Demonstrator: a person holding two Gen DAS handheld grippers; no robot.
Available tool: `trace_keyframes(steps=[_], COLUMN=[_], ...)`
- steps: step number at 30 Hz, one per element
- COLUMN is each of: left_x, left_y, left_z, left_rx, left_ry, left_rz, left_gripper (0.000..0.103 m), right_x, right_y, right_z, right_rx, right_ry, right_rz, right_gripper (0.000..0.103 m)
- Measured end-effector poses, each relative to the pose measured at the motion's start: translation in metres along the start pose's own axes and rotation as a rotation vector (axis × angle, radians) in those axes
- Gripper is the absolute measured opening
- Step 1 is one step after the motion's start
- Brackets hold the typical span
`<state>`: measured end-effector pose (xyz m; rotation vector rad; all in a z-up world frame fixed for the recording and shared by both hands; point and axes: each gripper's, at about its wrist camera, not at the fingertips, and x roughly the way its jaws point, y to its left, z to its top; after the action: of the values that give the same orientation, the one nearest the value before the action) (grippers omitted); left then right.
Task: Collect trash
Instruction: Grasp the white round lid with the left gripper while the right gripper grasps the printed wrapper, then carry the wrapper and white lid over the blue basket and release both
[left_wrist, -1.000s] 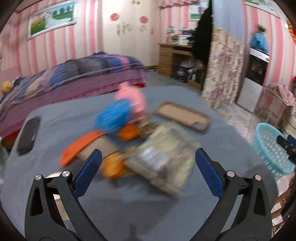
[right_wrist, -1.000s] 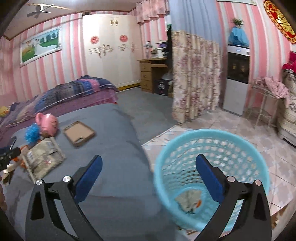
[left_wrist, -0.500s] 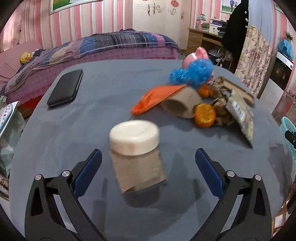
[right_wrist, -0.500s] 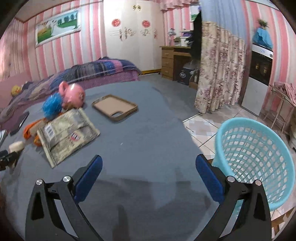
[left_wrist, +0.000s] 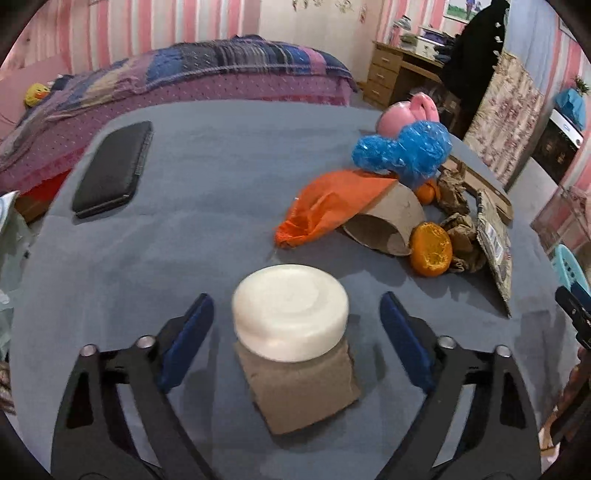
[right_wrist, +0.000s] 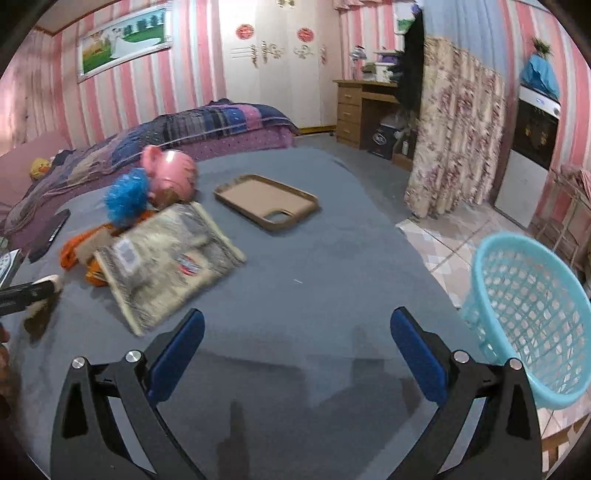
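Over the white-lidded jar (left_wrist: 291, 325), left gripper (left_wrist: 295, 332) tilts down; jaws closing, untouching

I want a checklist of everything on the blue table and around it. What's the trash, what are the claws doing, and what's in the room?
Surface: blue cloth-covered table, no spills seen.
Job's things: white-lidded brown jar between the left claw pads, untouched; orange plastic bag, cardboard tube, orange peel, crumpled blue plastic, printed flat packet; light-blue mesh basket on the floor.
Clutter: black phone, tan phone case, pink piggy bank.
Grippers: left claw has just been closing around the jar; right claw open, empty.
Cables: nothing seen.
Surroundings: bed, wooden desk, floral curtain.
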<state>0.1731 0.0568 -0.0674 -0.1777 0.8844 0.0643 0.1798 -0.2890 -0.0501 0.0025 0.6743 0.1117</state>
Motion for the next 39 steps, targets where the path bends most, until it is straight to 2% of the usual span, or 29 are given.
trace_keyframes(steps=[2, 5, 8, 11, 17, 18, 20, 22, 25, 28, 35, 39], left_x=[0.008, 0.009, 0.002, -0.007, -0.024, -0.025, -0.028, -0.031, -0.034, -0.038, -0.047, -0.049], left_y=[0.001, 0.005, 0.015, 0.026, 0.038, 0.040, 0.042, 0.042, 0.043, 0.041, 0.026, 0.016], left_z=[0.002, 0.003, 0.005, 0.006, 0.008, 0.010, 0.010, 0.009, 0.008, 0.009, 0.013, 0.014], left_rx=[-0.003, 0.001, -0.025, -0.040, -0.020, -0.022, -0.030, -0.033, -0.029, -0.022, -0.002, 0.011], left_ry=[0.041, 0.041, 0.020, -0.012, -0.096, -0.101, -0.111, -0.123, -0.131, -0.147, -0.178, -0.190], left_rz=[-0.033, -0.032, -0.055, -0.047, 0.050, 0.050, 0.045, 0.047, 0.045, 0.056, 0.072, 0.083], left_gripper=[0.075, 0.061, 0.061, 0.061, 0.061, 0.061, 0.061, 0.061, 0.061, 0.061, 0.061, 0.061], right_x=[0.000, 0.004, 0.016, 0.030, 0.048, 0.050, 0.051, 0.050, 0.043, 0.029, 0.000, -0.004], right_y=[0.017, 0.043, 0.069, 0.090, 0.116, 0.119, 0.121, 0.122, 0.116, 0.102, 0.064, 0.039], right_z=[0.005, 0.007, 0.005, 0.002, 0.005, 0.005, 0.007, 0.008, 0.009, 0.013, 0.026, 0.029], right_rx=[-0.032, -0.078, -0.104, -0.128, -0.181, -0.194, -0.210, -0.214, -0.190, -0.150, -0.059, -0.024], right_ry=[0.000, 0.012, 0.044, 0.081, 0.114, 0.117, 0.115, 0.117, 0.104, 0.063, -0.028, -0.038], right_rz=[0.016, 0.045, 0.073, 0.076, -0.008, -0.022, -0.026, -0.008, 0.035, 0.056, 0.053, 0.051], right_gripper=[0.099, 0.099, 0.098, 0.098, 0.098, 0.096, 0.081, 0.056, 0.038, 0.029, 0.023, 0.013])
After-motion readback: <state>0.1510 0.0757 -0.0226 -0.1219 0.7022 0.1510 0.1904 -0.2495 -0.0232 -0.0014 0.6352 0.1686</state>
